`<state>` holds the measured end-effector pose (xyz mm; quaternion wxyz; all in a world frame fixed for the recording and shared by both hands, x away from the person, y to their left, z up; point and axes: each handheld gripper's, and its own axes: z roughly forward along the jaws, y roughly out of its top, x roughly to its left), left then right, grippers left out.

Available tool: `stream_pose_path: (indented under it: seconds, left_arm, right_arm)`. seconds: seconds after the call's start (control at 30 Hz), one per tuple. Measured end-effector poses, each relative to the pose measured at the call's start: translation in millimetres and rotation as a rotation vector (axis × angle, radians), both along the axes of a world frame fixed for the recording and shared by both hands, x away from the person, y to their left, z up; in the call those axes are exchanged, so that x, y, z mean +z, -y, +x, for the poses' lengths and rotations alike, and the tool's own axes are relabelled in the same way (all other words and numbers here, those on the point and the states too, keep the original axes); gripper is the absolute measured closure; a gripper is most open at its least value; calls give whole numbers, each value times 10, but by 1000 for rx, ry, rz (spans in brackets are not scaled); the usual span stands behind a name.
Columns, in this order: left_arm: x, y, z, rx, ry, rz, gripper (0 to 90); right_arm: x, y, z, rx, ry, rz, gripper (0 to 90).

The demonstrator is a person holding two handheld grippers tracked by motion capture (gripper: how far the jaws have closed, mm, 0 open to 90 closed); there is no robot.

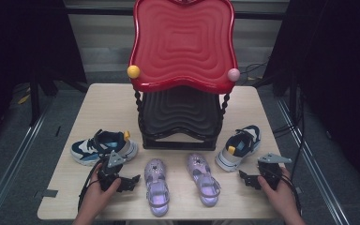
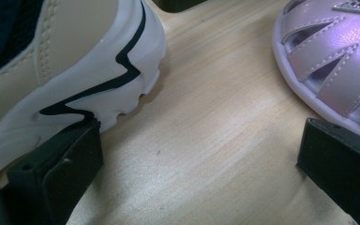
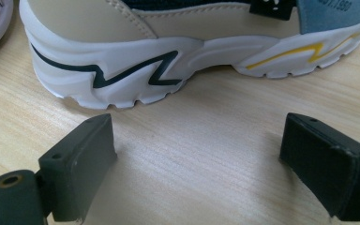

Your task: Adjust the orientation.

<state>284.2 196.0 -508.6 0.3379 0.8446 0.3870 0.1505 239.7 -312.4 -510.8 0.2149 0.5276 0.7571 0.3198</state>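
A blue-and-white sneaker (image 1: 102,146) lies left of the shoe rack (image 1: 180,136), and its mate (image 1: 239,146) lies to the right. Two lilac sandals (image 1: 156,186) (image 1: 202,179) rest side by side at the table's front. My left gripper (image 1: 132,182) rests on the table between the left sneaker (image 2: 65,70) and the left sandal (image 2: 333,61). It (image 2: 199,154) is open over bare wood. My right gripper (image 1: 243,178) sits in front of the right sneaker (image 3: 168,56). Its jaws (image 3: 201,154) stand open with nothing between them.
The rack carries a red tray (image 1: 183,44) on top and a black tray (image 1: 180,112) below, with a yellow knob (image 1: 133,71) and a pink knob (image 1: 233,74). The wooden table (image 1: 108,103) has bare room behind the left sneaker. Cables trail off right.
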Motion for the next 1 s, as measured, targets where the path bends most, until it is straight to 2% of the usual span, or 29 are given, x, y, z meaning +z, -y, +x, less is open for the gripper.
stream_pose_path:
  seconds: [0.47,0.57,0.6,0.67,0.7,0.77,0.83,0.93,0.97,1.0]
  left_arm:
    - [-3,10,23,0,0,-7,0]
    - [35,17,22,31,-34,-36,17]
    - [60,10,11,31,-38,-32,63]
    - [85,9,-1,31,-42,-38,224]
    - [114,7,-17,29,-60,-47,216]
    - [151,14,-51,49,-70,-62,184]
    - [213,15,-98,32,-66,-60,198]
    - [337,52,-215,38,-40,-121,200]
    - [337,52,-215,38,-40,-121,201]
    - [366,60,-239,36,-32,-141,202]
  right_arm:
    - [2,-3,-51,12,-1,-1,98]
    - [2,-4,-52,12,-1,-1,98]
    - [2,-4,-52,11,-1,0,98]
    - [2,-4,-52,11,-1,0,98]
    - [3,-4,-52,12,-1,0,98]
    - [3,-3,-52,12,-2,-1,98]
    - [3,-3,-52,12,-1,-1,98]
    - [3,-4,-52,12,-1,0,98]
    - [3,-3,-52,12,-1,-1,98]
    - [3,-3,-52,12,-1,0,97]
